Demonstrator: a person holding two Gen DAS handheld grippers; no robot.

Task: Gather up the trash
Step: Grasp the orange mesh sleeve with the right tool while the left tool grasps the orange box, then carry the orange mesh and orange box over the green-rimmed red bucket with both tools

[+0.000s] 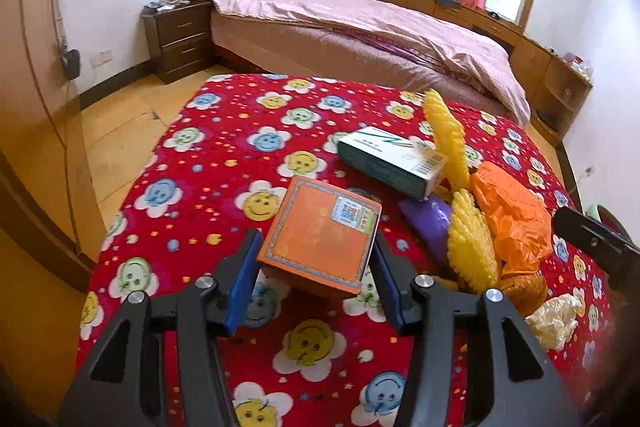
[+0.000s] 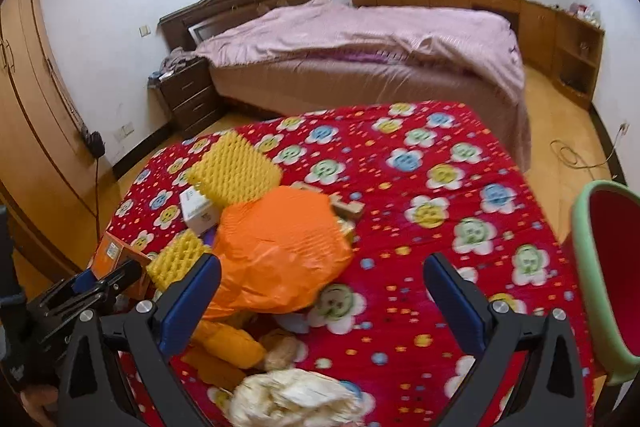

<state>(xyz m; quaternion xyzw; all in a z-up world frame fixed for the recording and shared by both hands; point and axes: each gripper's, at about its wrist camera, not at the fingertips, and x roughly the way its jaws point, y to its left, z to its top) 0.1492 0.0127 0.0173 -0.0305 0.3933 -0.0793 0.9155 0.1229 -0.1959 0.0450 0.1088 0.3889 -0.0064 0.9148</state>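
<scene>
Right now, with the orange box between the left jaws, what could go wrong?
1. The orange box sits tilted between the left gripper jaws, so it may slip.
2. The bin stands far right, past the trash pile; carrying across could snag the orange bag.

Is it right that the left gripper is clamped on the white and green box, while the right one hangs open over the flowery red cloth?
Not quite. The left gripper is clamped on the orange box, as the left wrist view shows; the white and green box lies untouched behind it. The right gripper does hang open over the flowery red cloth.
</scene>
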